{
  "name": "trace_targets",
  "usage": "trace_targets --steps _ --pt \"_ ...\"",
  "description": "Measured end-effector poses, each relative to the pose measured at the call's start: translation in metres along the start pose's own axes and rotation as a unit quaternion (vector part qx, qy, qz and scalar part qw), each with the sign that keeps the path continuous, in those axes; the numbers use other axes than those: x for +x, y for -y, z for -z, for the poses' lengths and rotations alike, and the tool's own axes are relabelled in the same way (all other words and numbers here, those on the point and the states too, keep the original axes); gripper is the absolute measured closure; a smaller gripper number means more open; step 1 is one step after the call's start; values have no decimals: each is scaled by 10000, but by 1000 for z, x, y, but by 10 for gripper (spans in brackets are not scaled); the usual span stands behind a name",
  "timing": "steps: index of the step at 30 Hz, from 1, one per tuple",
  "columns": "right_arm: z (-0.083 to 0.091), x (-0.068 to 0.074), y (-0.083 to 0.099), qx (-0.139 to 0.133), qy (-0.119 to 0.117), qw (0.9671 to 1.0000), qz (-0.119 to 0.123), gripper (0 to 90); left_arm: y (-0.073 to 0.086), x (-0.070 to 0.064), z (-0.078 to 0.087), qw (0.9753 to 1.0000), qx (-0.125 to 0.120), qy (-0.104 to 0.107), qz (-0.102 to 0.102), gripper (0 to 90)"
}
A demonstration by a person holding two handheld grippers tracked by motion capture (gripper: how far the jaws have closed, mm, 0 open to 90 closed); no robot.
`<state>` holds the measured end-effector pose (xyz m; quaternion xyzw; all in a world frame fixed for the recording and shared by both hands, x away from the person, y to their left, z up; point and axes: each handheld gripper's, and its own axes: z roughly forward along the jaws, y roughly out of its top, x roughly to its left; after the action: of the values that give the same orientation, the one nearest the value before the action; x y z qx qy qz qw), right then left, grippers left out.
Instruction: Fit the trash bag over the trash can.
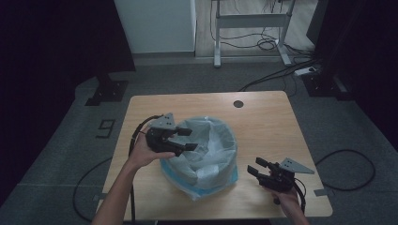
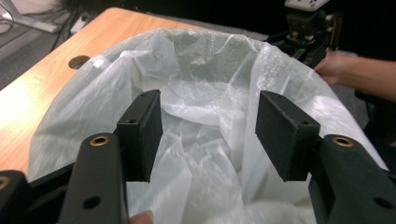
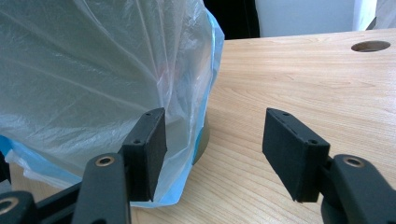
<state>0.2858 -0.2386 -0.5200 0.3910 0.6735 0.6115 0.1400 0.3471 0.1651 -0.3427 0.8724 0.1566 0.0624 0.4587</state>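
Observation:
A round bin lined with a translucent white plastic bag (image 1: 206, 150) stands in the middle of the wooden table (image 1: 263, 122). The bag drapes over the rim and down the outside, with a blue edge near the base (image 3: 208, 56). My left gripper (image 1: 187, 139) is open above the bin's left rim, its jaws looking down into the crumpled liner (image 2: 205, 116). My right gripper (image 1: 257, 167) is open low over the table, just right of the bin, close to the hanging bag (image 3: 93, 84). Neither holds anything.
A round cable hole (image 1: 238, 103) sits near the table's far edge. Behind the table stand a white desk frame (image 1: 248, 21) and cables on the grey floor. Dark curtains flank the room. Bare wood lies right of the bin.

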Motion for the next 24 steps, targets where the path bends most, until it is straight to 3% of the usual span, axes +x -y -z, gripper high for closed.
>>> trace_targets --steps 7,15,24 --pt "-1 0 1 21 5 10000 15 392 30 -4 25 9991 -356 -131 184 401" --pt "-5 -1 3 91 10 10000 33 391 74 -7 53 9953 -791 -307 469 399" --pt "-3 -2 4 104 48 9999 54 387 131 -10 69 9902 -920 -613 847 395"
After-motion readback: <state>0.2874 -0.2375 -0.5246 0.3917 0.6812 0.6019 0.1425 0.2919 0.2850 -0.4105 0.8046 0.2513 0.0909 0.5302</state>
